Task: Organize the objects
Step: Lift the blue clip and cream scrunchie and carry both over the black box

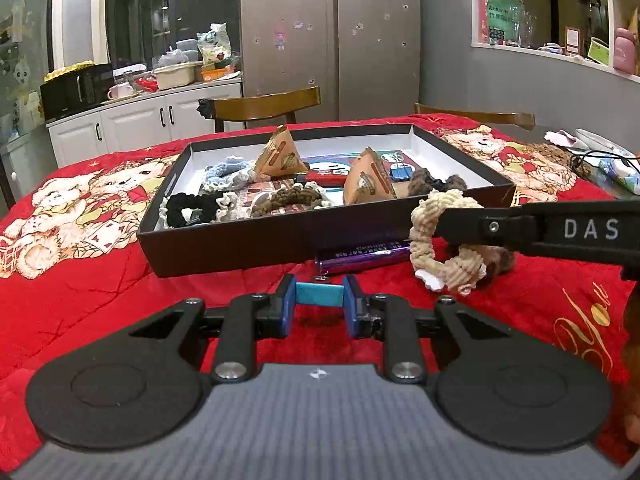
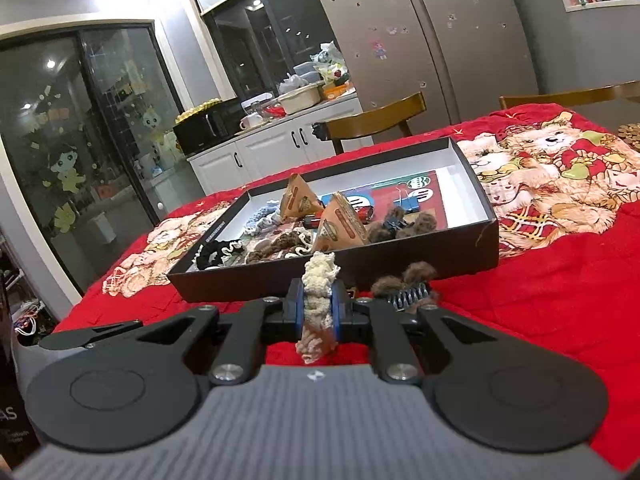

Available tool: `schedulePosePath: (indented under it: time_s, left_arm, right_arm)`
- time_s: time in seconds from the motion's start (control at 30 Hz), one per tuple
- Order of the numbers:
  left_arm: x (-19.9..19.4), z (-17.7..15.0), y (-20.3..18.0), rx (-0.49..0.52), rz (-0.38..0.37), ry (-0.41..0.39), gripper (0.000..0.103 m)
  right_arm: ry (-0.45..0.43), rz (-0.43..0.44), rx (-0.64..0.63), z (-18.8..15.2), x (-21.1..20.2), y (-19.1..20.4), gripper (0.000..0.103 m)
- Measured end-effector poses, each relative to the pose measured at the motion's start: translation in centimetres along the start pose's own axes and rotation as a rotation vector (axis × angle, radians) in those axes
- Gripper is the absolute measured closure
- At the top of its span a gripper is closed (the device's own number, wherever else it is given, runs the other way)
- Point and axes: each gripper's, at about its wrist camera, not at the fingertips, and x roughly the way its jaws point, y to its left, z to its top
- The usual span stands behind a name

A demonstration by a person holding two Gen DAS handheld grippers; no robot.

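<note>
Left wrist view: we hold the left gripper [image 1: 319, 304] low over the red bear-print blanket [image 1: 120, 292], just short of the near wall of the black box [image 1: 224, 246]. Its blue pads are clamped on a small teal block [image 1: 319, 295]; the pads touch both its ends. A purple cylinder [image 1: 362, 259] lies on the blanket against the box's near wall, right of centre. Right of that, the right gripper [image 1: 440, 224] reaches in from the frame edge and pinches a beige braided scrunchie [image 1: 444, 246], which hangs at the box's near right corner. A brown furry hair claw [image 1: 502, 260] sits just behind the scrunchie. Inside the box: a black scrunchie [image 1: 188, 210] at the near left, a blue-white scrunchie [image 1: 228, 174] behind it, two cardboard pyramids [image 1: 280, 156] toward the middle.

Right wrist view: our right gripper's [image 2: 318, 308] fingers are closed tight on the beige braided scrunchie [image 2: 318, 280], fabric bulging above and below the pads, just in front of the box's [image 2: 400, 264] near wall. The hair claw [image 2: 408, 284] lies on the blanket [image 2: 540, 320] beside the box, right of the fingers.
</note>
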Motion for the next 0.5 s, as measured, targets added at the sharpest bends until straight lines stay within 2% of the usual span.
schedulePosePath:
  time_s: [0.5]
  left_arm:
    - [-1.4,-0.2,-0.3,0.007,0.009,-0.080,0.074]
  right_arm:
    - [-0.063,0.040,-0.012,0.5,-1.2,0.2,0.087]
